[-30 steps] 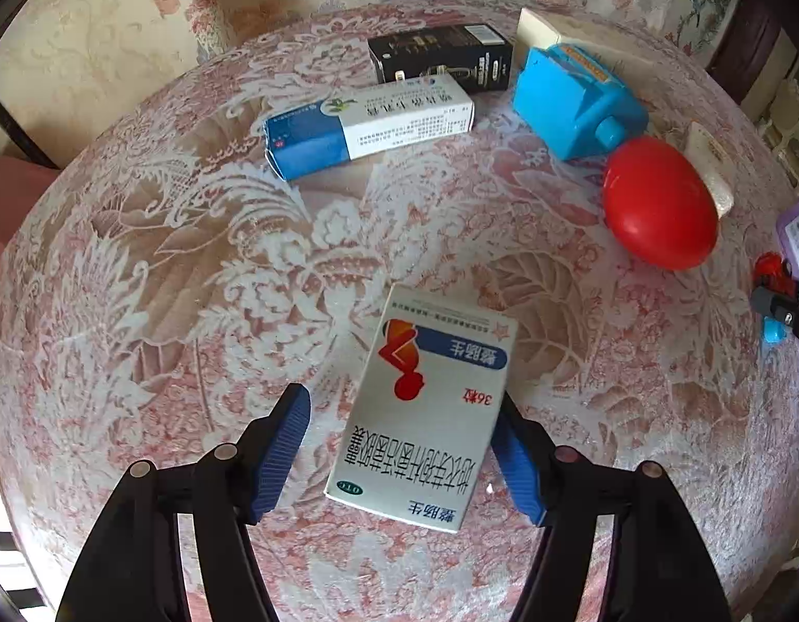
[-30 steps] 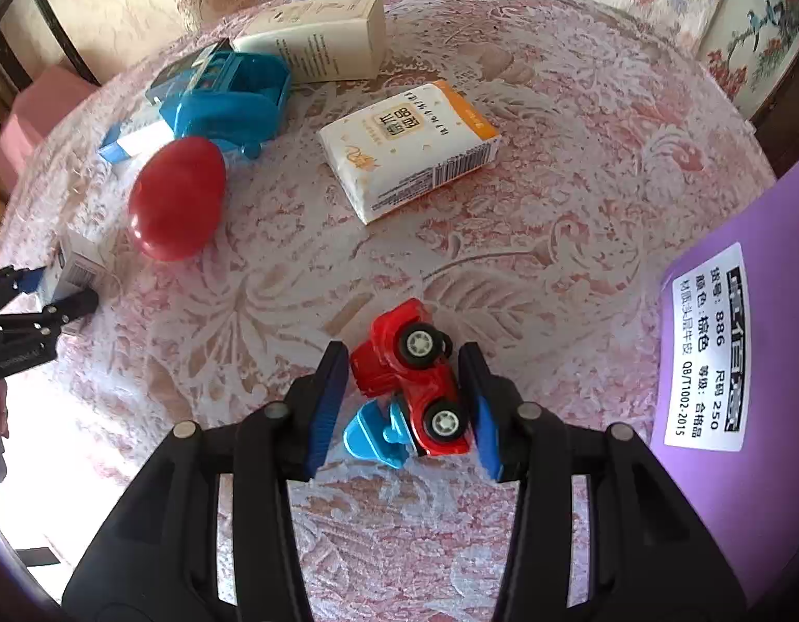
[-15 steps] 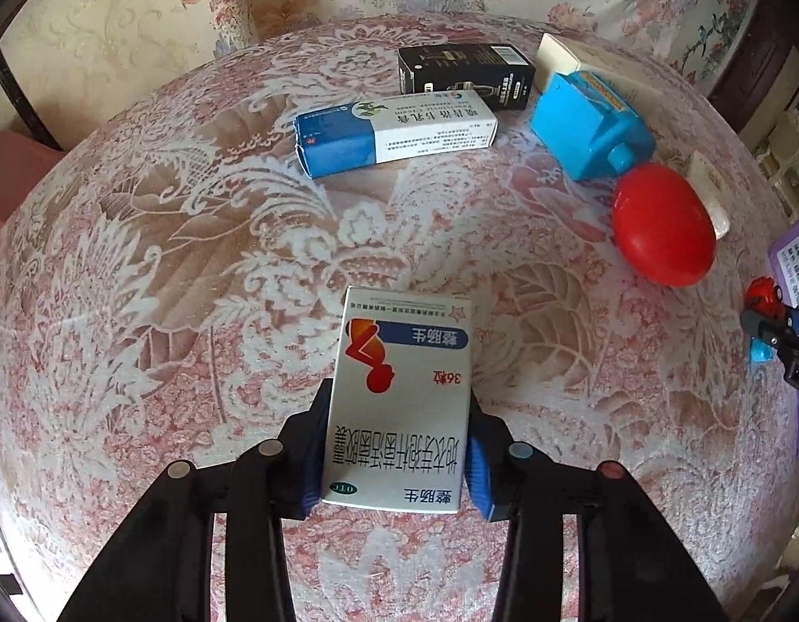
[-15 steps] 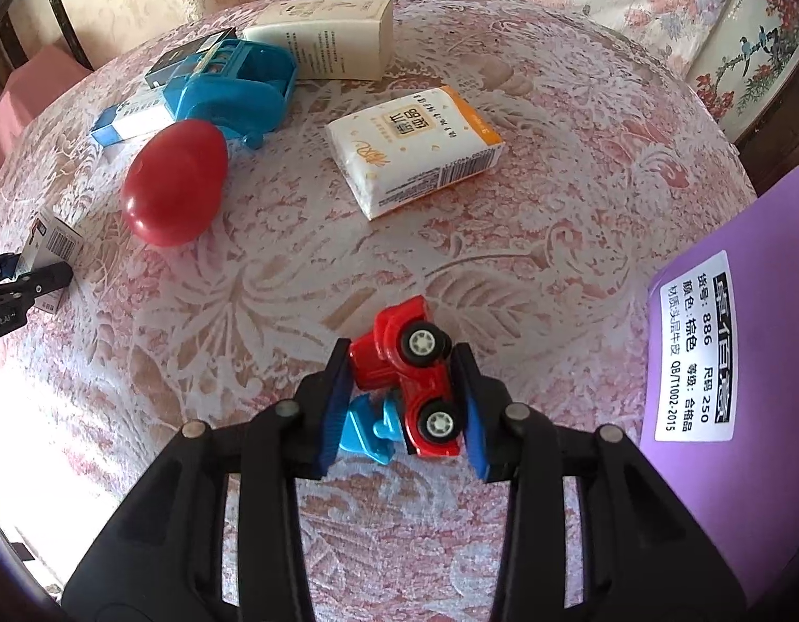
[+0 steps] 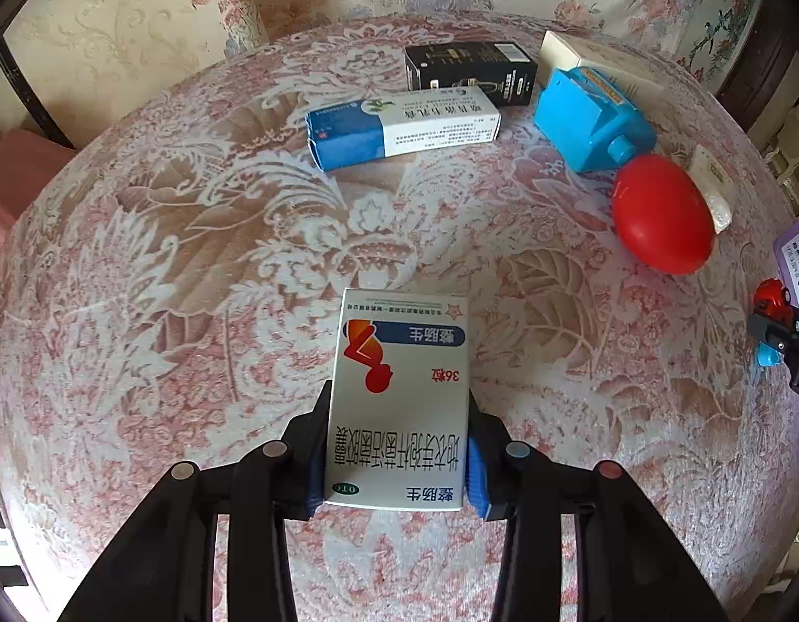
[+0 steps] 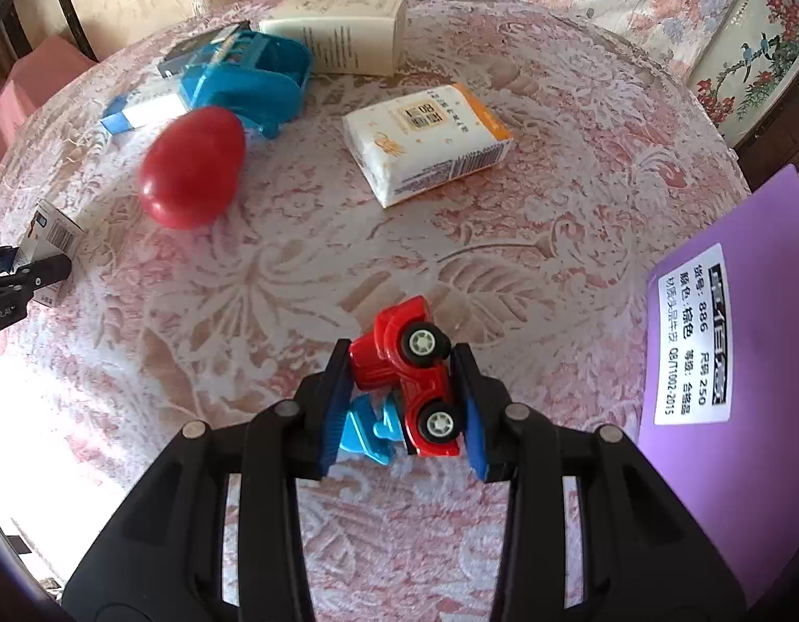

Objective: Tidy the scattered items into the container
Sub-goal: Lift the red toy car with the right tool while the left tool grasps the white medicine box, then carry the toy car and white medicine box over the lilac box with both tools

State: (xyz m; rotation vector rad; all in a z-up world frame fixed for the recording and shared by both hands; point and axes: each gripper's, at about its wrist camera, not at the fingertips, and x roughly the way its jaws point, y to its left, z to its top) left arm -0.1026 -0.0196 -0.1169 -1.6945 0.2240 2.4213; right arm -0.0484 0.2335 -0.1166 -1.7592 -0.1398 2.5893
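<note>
Both claws closed since a second ago: left claw [image 5: 396, 458] clenched on medicine box [image 5: 399, 399], right claw [image 6: 402, 409] on red toy car [image 6: 412, 381]. Purple container [image 6: 736, 414] right of car; lift clear of tabletop [image 6: 295, 269] first, keep squeeze steady.

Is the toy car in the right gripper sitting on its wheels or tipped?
Tipped on its side. The red toy car shows both wheels facing the camera, clamped in the right gripper.
</note>
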